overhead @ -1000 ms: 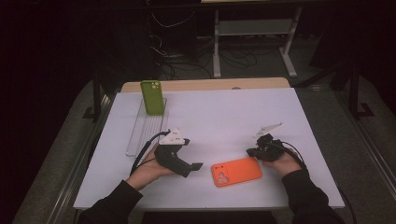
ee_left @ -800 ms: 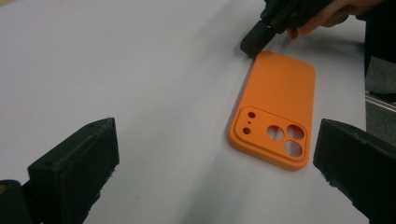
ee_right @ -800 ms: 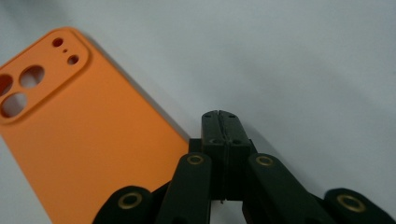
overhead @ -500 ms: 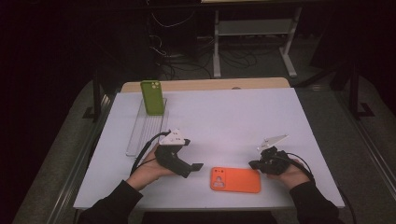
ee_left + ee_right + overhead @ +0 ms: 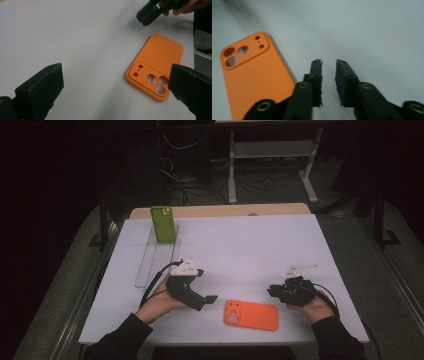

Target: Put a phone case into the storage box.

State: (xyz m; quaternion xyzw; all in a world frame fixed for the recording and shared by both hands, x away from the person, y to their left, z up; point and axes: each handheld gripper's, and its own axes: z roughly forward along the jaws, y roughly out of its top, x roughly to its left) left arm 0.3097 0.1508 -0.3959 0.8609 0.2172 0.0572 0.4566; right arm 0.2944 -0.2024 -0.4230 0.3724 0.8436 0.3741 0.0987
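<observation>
An orange phone case (image 5: 251, 314) lies flat, camera cut-outs up, near the table's front edge between both hands. My left gripper (image 5: 209, 299) sits just left of it with its jaws wide open; in the left gripper view (image 5: 115, 87) the case (image 5: 160, 62) lies ahead, nearer the right jaw, untouched. My right gripper (image 5: 272, 291) rests just right of the case, apart from it. In the right gripper view (image 5: 329, 62) its jaws stand a narrow gap apart with nothing between them, and the case (image 5: 254, 75) lies to their left.
A green phone (image 5: 163, 224) stands upright at the far end of a clear slotted rack (image 5: 150, 262) at the table's left. The white tabletop (image 5: 260, 250) stretches open behind the hands. The front edge runs close below the case.
The orange case has swung from tilted to parallel with the front edge and slid slightly nearer it. My right gripper has come away from the case's right end. The left gripper has stayed put.
</observation>
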